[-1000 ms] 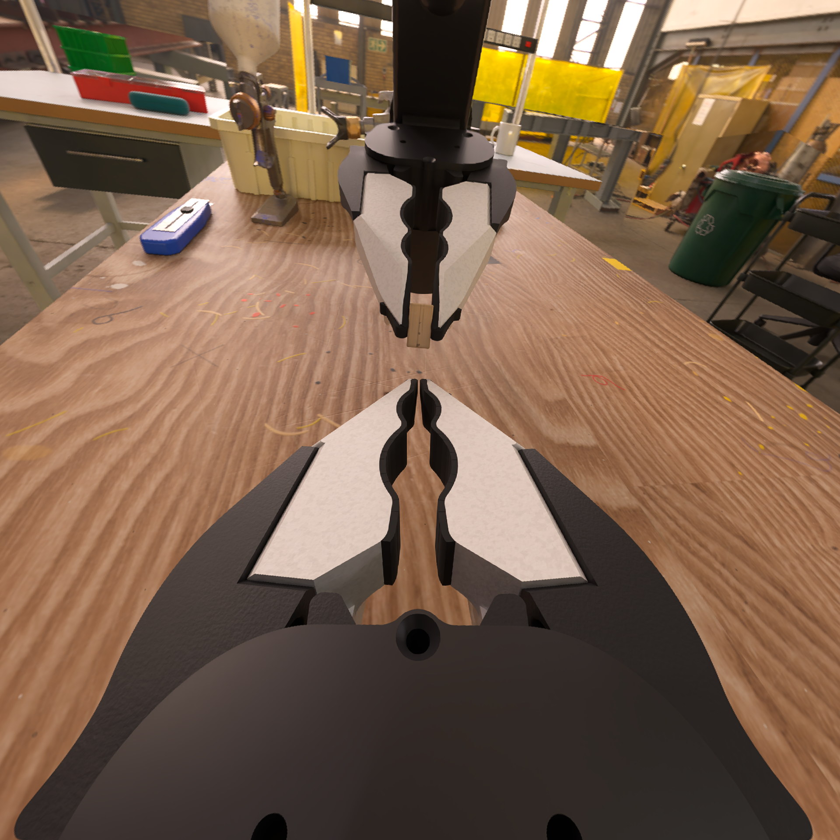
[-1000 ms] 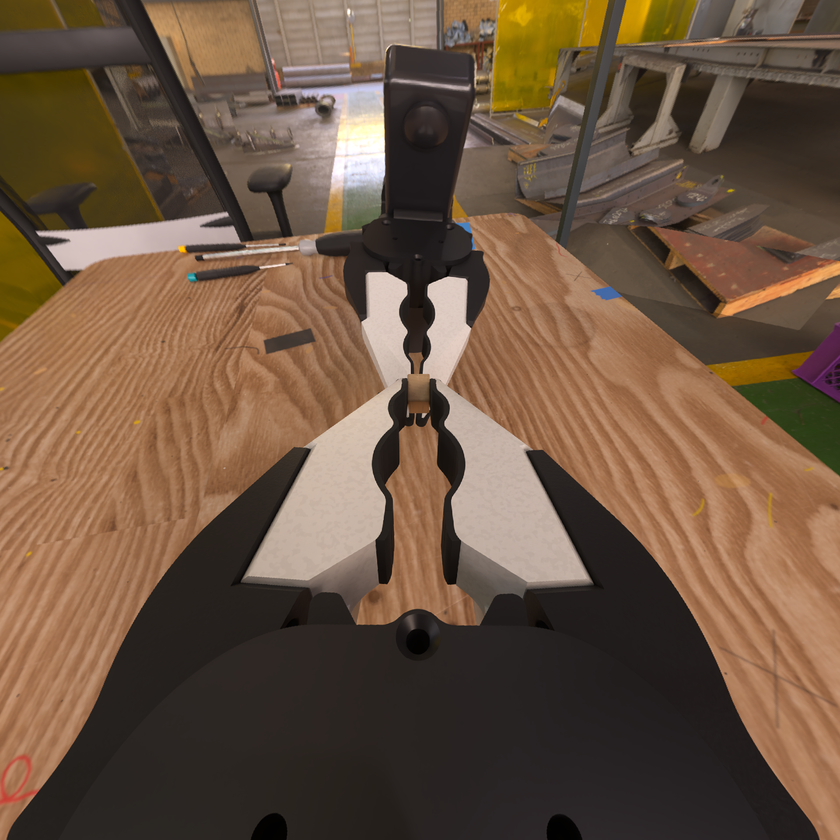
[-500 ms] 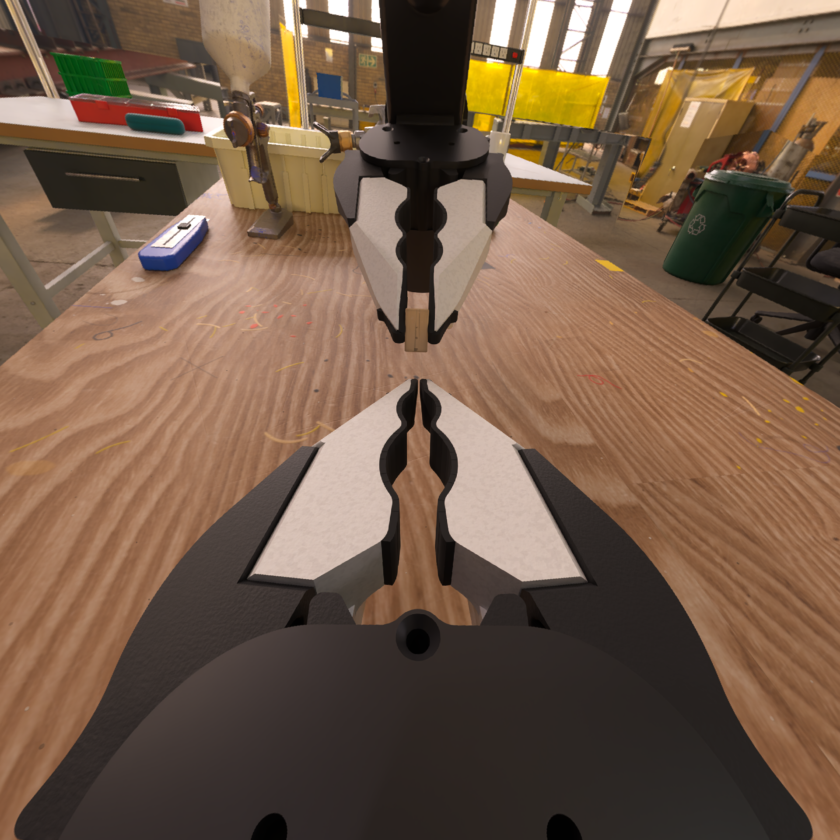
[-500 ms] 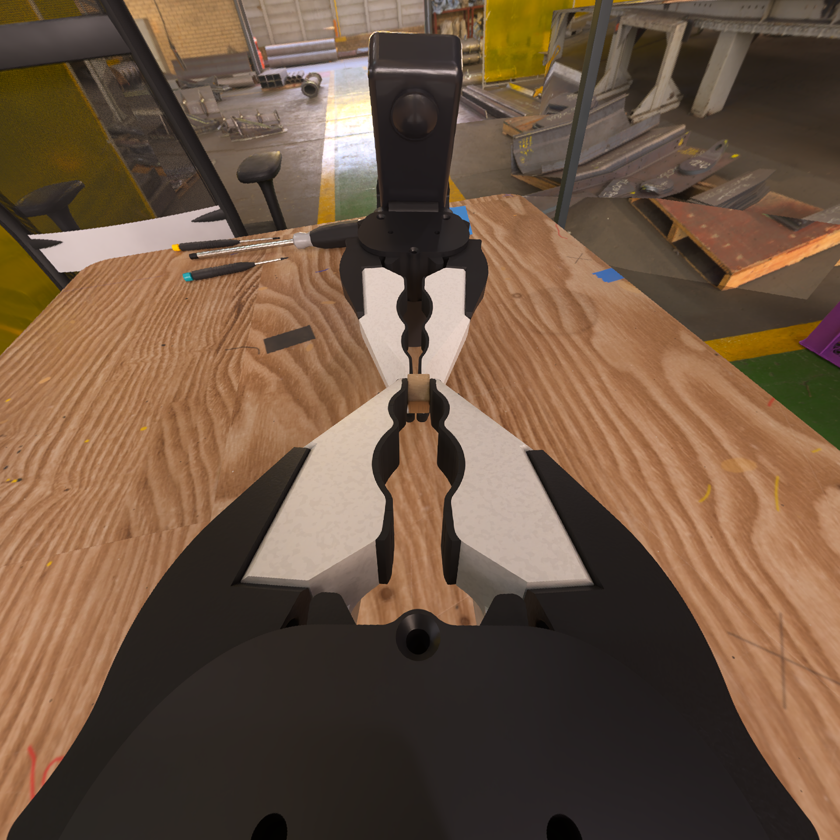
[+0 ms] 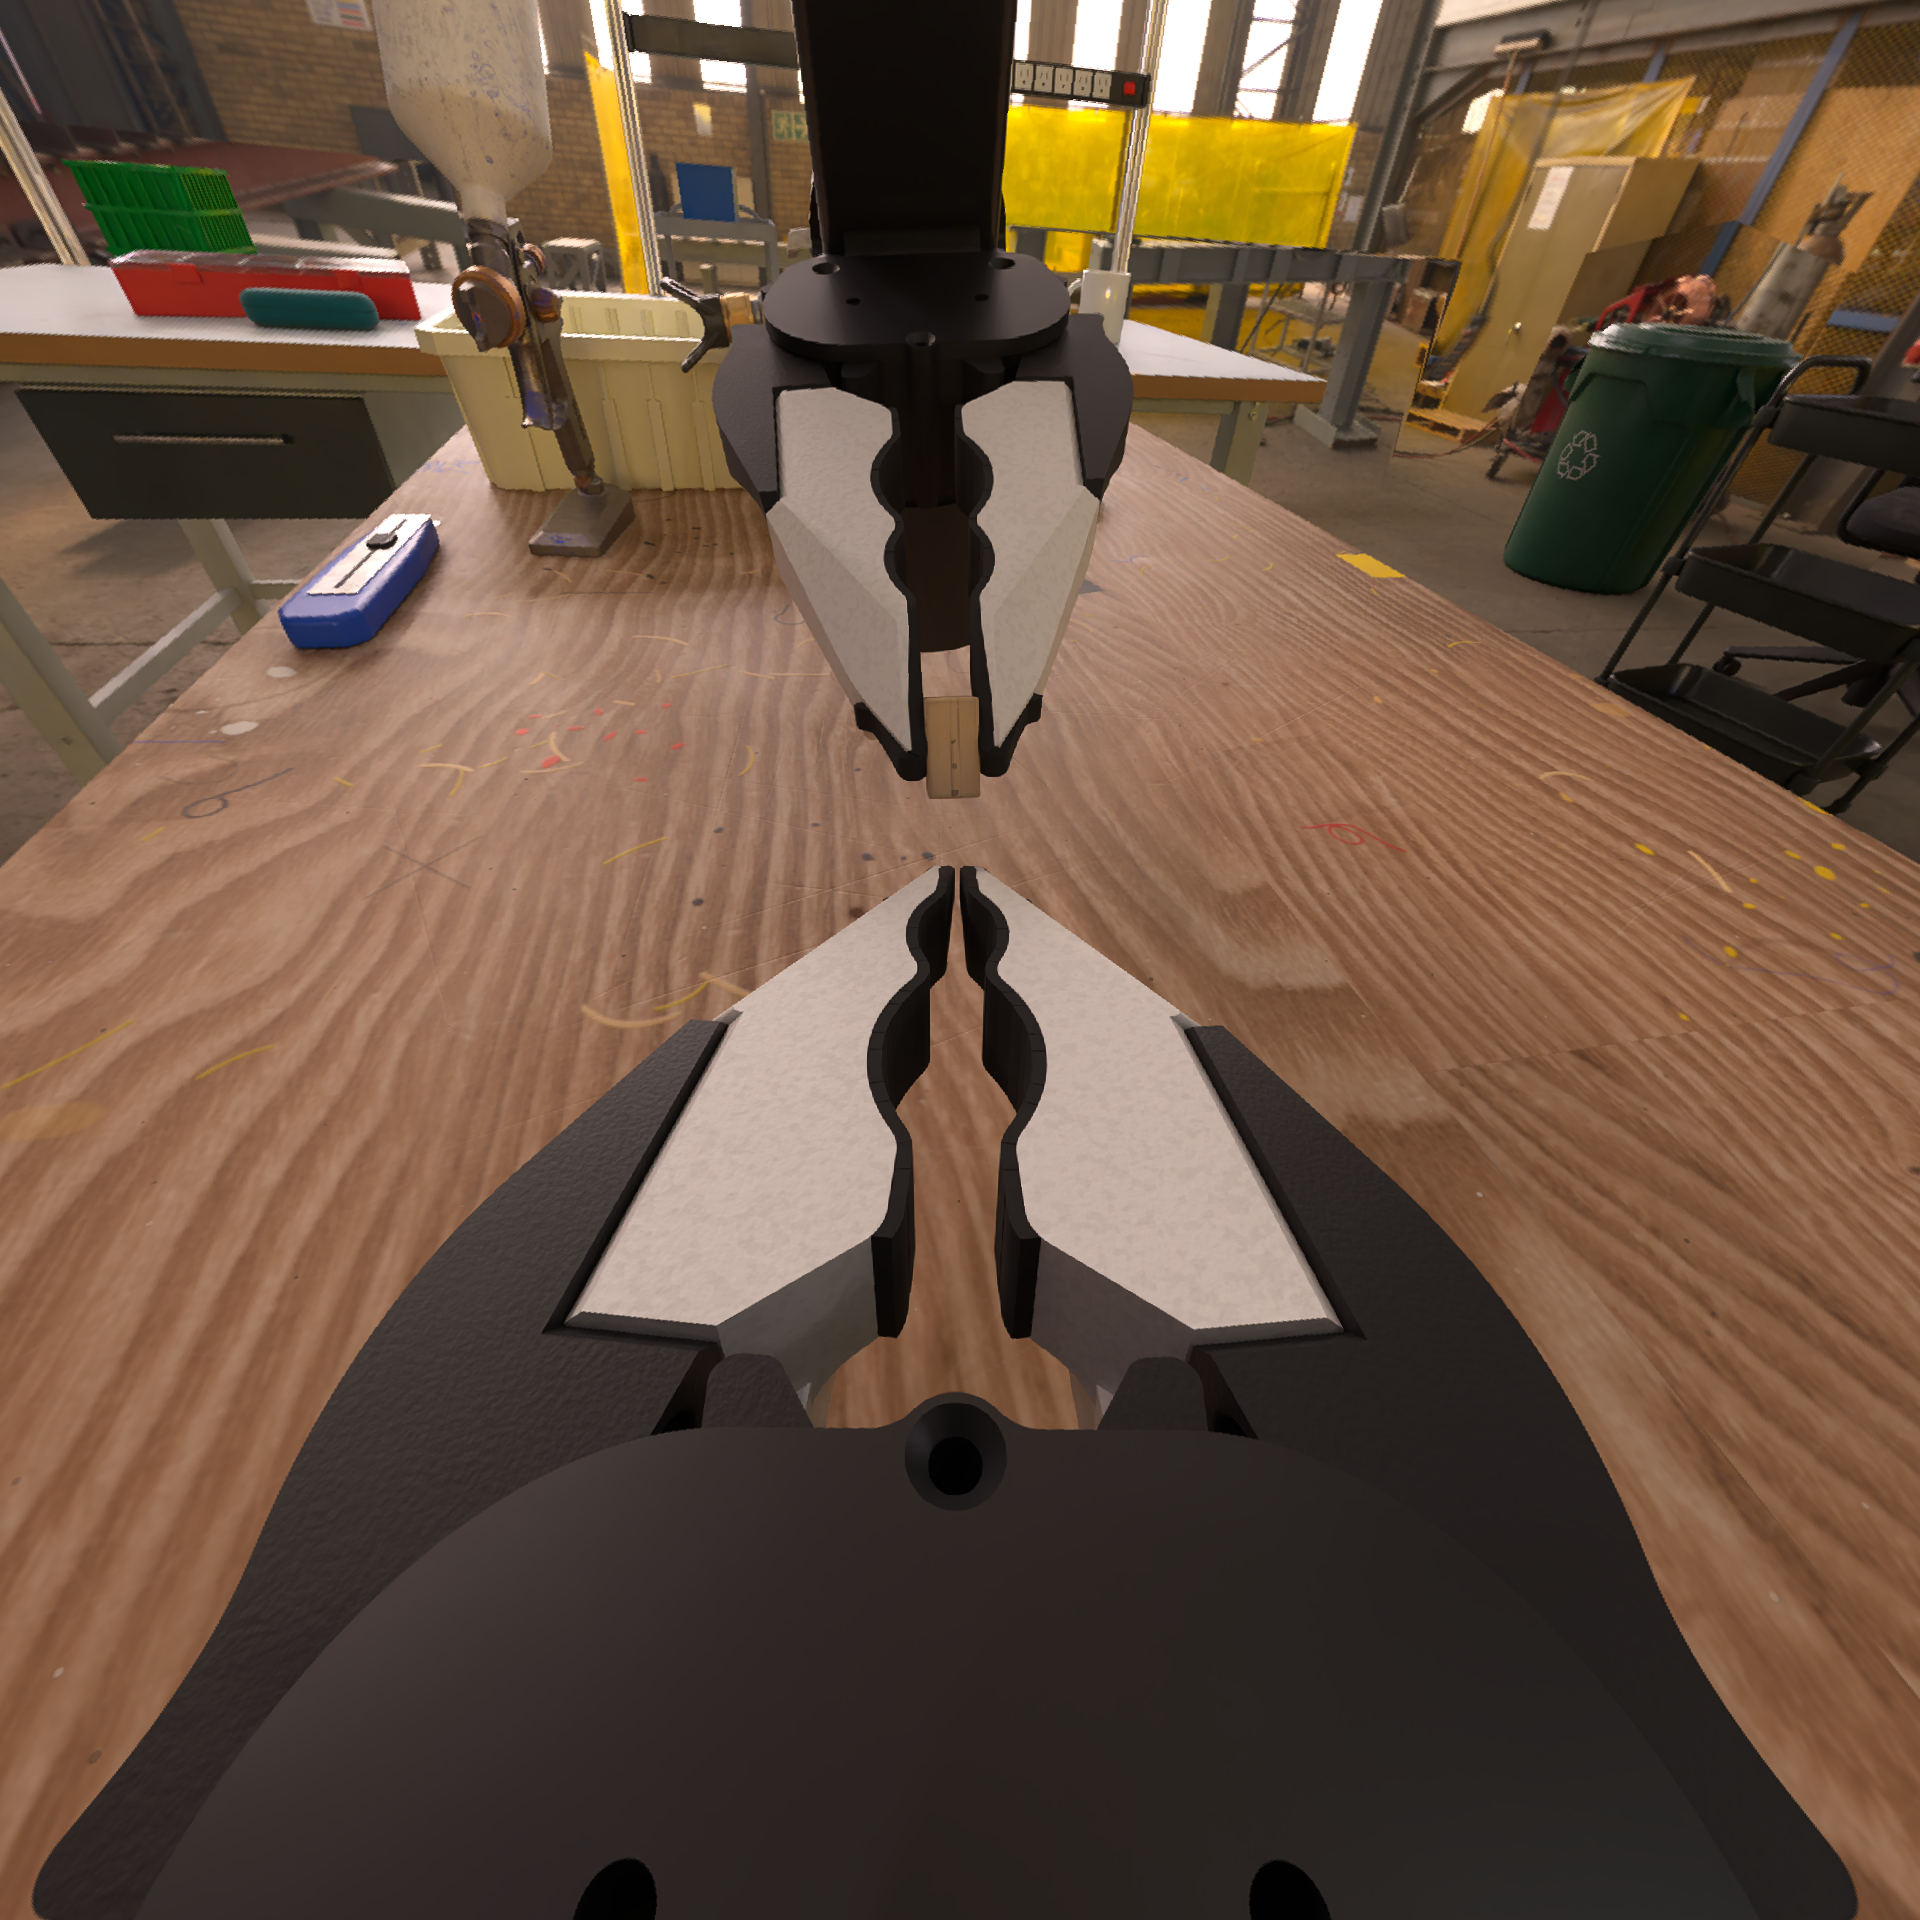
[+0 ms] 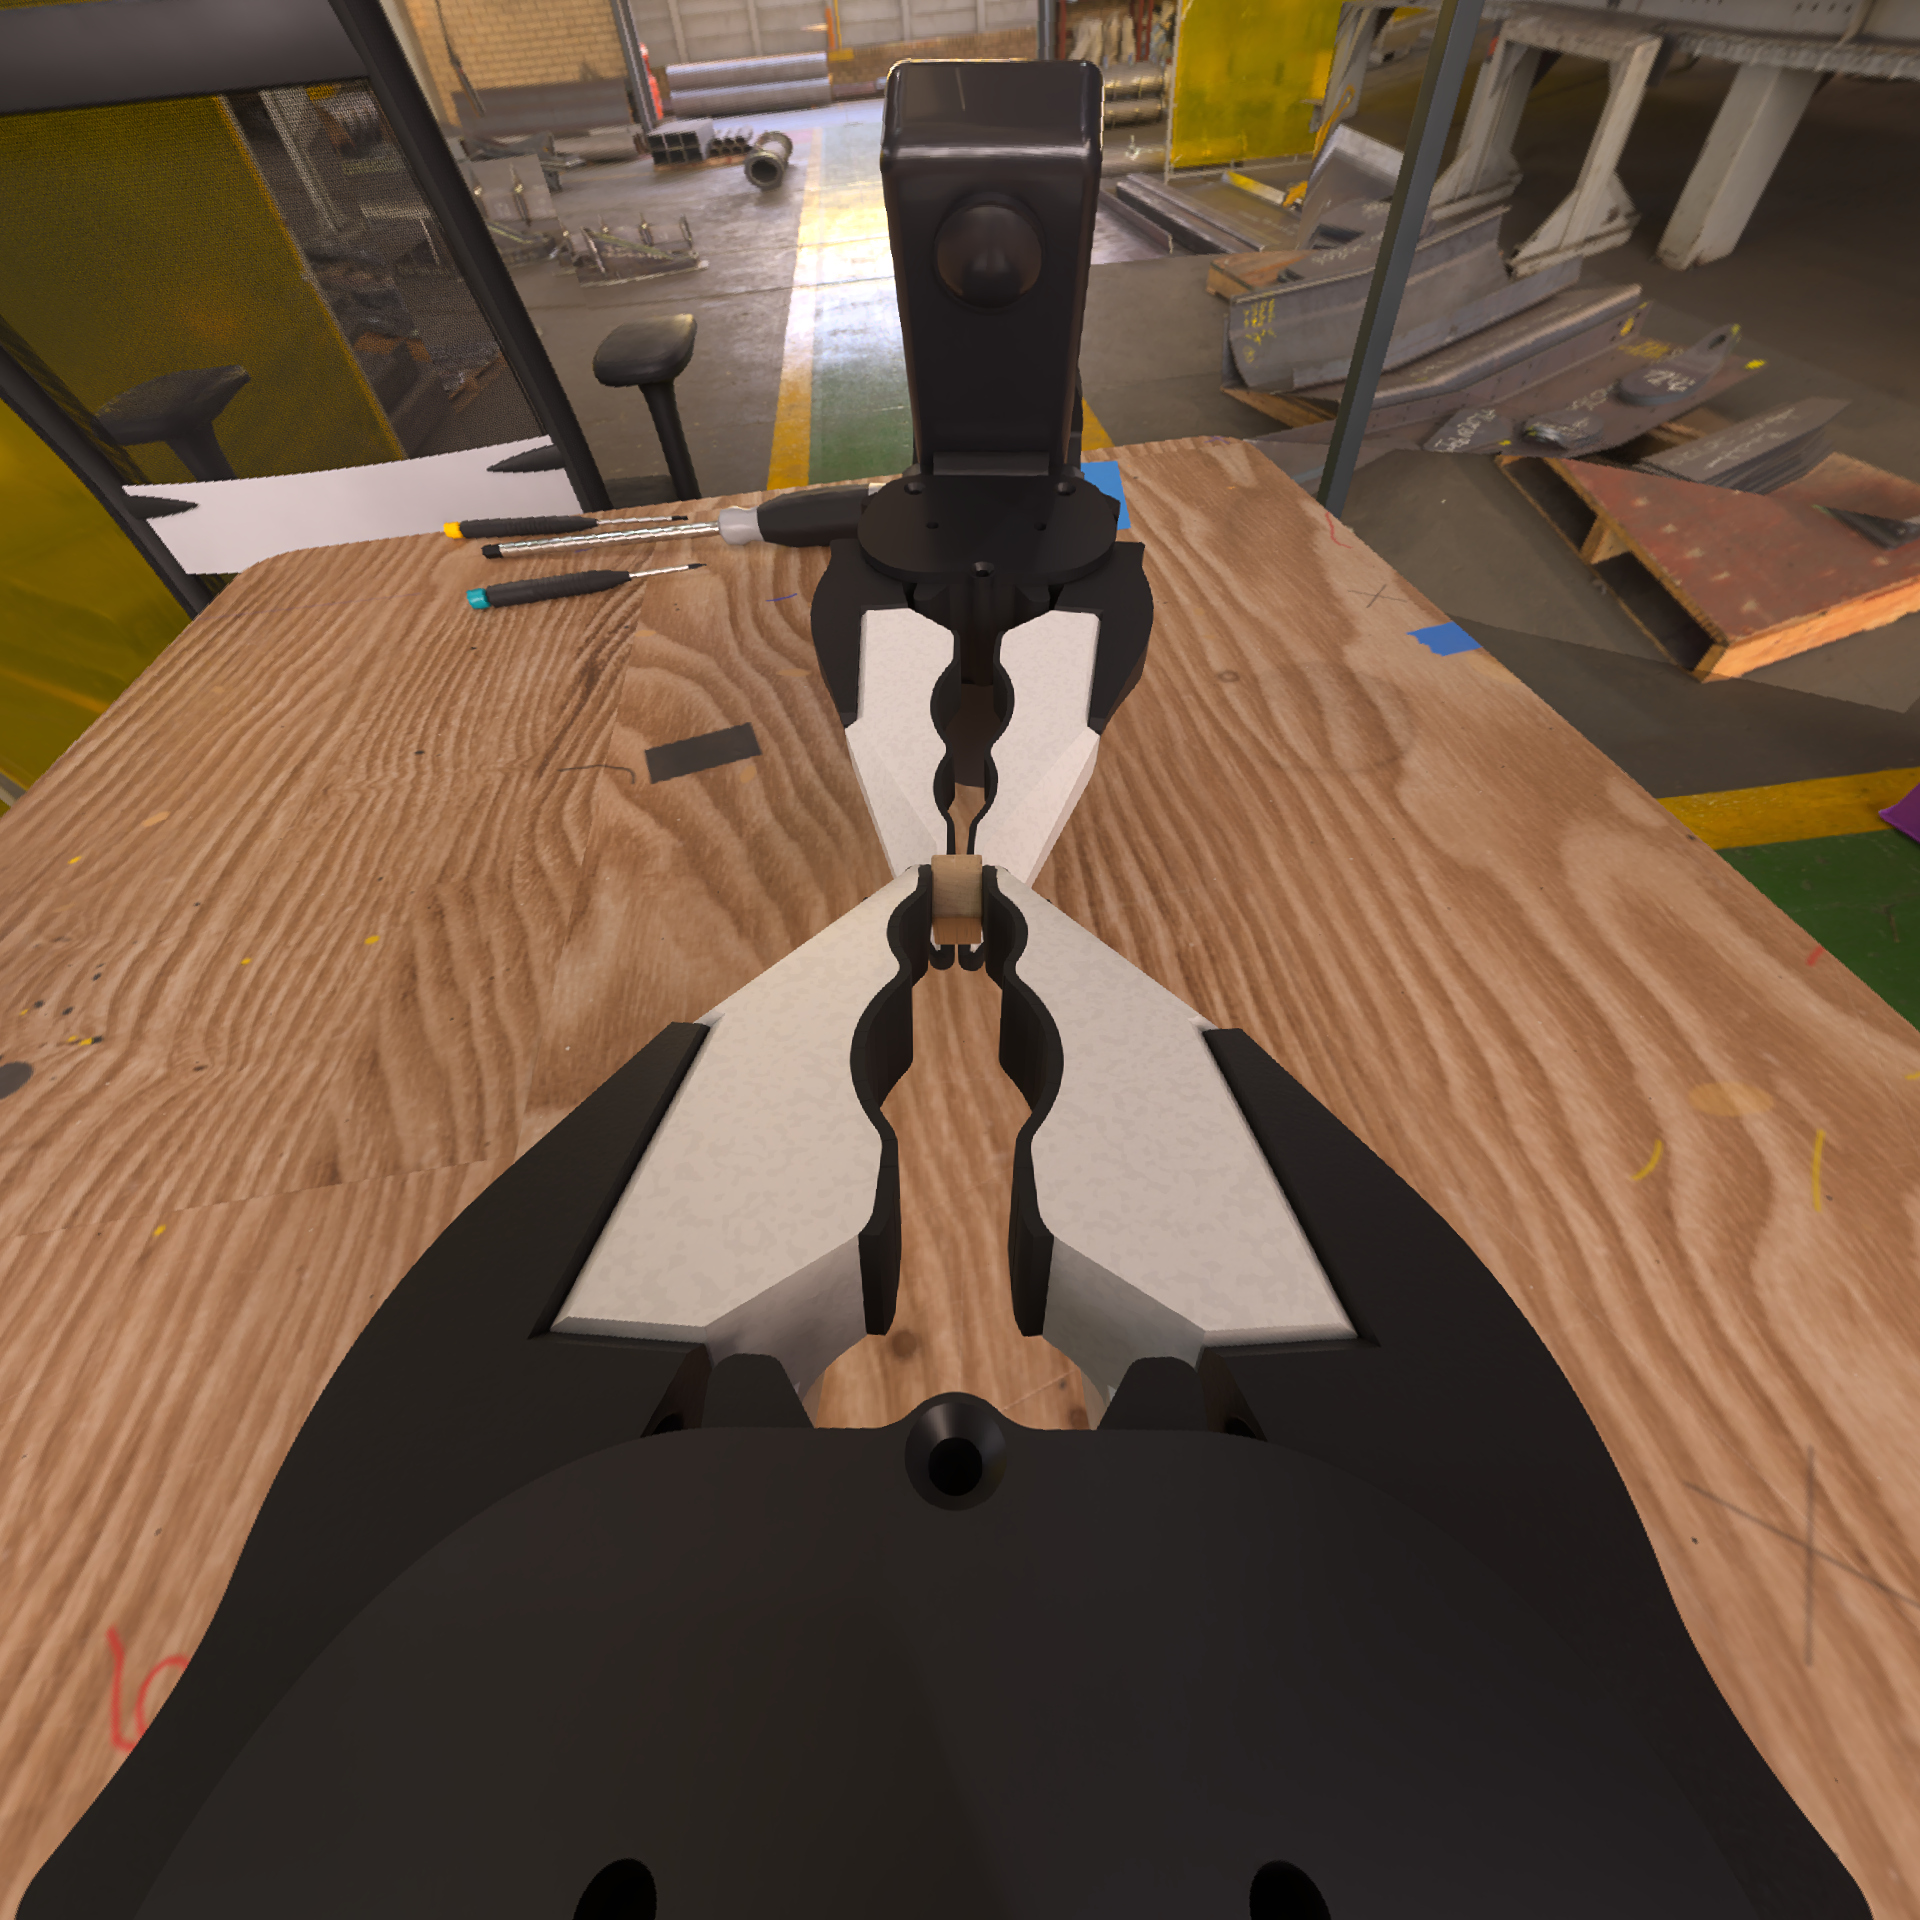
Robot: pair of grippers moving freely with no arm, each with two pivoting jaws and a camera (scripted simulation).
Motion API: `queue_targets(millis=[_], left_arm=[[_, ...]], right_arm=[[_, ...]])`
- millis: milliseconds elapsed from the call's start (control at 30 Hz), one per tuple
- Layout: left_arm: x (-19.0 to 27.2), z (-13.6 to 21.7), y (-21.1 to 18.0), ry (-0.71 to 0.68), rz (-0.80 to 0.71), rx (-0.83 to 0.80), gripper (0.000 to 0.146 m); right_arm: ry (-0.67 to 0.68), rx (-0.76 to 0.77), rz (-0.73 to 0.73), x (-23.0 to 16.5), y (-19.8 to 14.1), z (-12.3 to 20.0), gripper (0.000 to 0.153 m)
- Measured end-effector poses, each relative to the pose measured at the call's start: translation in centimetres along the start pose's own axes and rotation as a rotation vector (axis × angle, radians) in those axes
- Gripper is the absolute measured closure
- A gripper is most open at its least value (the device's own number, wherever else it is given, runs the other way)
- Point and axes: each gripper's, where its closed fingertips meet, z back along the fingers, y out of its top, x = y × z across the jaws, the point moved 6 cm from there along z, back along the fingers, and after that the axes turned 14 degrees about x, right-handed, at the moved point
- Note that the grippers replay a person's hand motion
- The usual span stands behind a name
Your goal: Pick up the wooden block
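Observation:
The small pale wooden block is clamped between the tips of my right gripper, held above the wooden table. In the left wrist view the right gripper faces me and the block sticks out below its tips. My left gripper is shut and empty, its tips a short way in front of the block, apart from it. In the right wrist view the left gripper shows just beyond the block, tips together.
A blue utility knife, a spray gun on a stand and a cream bin sit at the far left. Screwdrivers and a dark strip lie at the other end. A green trash bin stands off the table.
Both grippers have risen a little above the table, the right one carrying the block. The gap between them has stayed about the same.

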Motion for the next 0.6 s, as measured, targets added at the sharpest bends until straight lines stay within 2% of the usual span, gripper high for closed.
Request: queue_targets(millis=[600], left_arm=[[0.07, -0.02, -0.02, -0.015, 0.001, -0.005, 0.145]], right_arm=[[0.004, -0.022, 0.016, 0.03, -0.2, 0.46, 0.144]])
